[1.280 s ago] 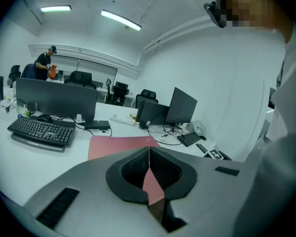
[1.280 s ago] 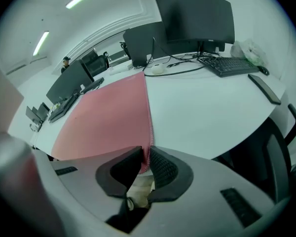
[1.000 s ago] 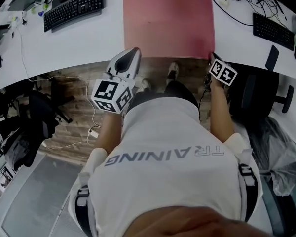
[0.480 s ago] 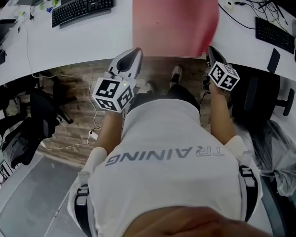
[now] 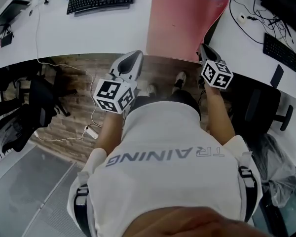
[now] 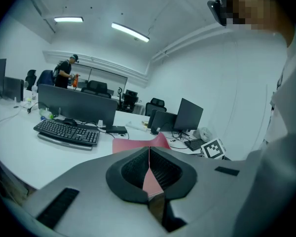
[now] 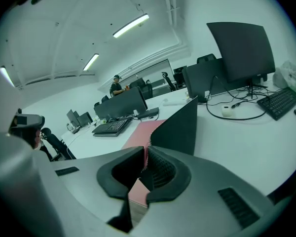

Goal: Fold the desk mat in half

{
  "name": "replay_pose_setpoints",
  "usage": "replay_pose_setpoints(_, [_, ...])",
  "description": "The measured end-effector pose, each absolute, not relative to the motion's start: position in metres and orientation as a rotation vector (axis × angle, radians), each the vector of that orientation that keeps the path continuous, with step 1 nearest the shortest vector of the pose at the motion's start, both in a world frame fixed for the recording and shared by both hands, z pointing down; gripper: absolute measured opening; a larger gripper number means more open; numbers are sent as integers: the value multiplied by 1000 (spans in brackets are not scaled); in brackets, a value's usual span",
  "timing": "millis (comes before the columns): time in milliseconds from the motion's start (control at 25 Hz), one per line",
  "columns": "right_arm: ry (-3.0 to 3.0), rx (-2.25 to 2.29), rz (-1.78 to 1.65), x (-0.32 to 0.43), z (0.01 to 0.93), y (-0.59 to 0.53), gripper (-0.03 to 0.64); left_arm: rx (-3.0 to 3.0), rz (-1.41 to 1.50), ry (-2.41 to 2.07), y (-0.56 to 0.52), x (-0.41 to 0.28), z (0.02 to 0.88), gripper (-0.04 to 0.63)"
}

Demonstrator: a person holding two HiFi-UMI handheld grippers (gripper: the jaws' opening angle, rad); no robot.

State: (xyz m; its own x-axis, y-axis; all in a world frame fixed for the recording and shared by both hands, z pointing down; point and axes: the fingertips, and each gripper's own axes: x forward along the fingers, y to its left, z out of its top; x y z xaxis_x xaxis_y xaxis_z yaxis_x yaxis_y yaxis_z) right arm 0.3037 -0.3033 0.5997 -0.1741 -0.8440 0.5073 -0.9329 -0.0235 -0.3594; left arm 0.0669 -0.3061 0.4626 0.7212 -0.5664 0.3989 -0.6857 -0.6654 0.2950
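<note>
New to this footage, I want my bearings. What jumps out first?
The red desk mat on the white desk, top centre of the head view, with its near right corner raised, black underside showing. The right tool is clamped on that corner; the left tool, shut and empty, hangs at the desk's near edge.

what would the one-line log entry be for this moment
step: fold starting | right gripper: shut on mat near right corner, corner raised, dark underside showing | left gripper: shut, empty, off the mat
</note>
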Motion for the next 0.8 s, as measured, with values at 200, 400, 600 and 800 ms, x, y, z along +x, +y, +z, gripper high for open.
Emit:
replay_pose_setpoints(200, [-2149, 1815, 956, 267, 602, -318, 48, 2461, 349, -1045, -306, 38, 461, 32])
replay_pose_setpoints(400, [-2191, 1706, 956, 230, 610, -328, 48, 2416, 331, -1116, -304, 12, 464, 32])
replay_pose_setpoints(600, [-2212, 1590, 975, 197, 621, -340, 48, 2371, 308, -1185, -302, -11, 466, 32])
replay_pose_setpoints(800, [-2206, 1434, 998, 163, 643, -355, 48, 2314, 291, -1255, -299, -32, 470, 32])
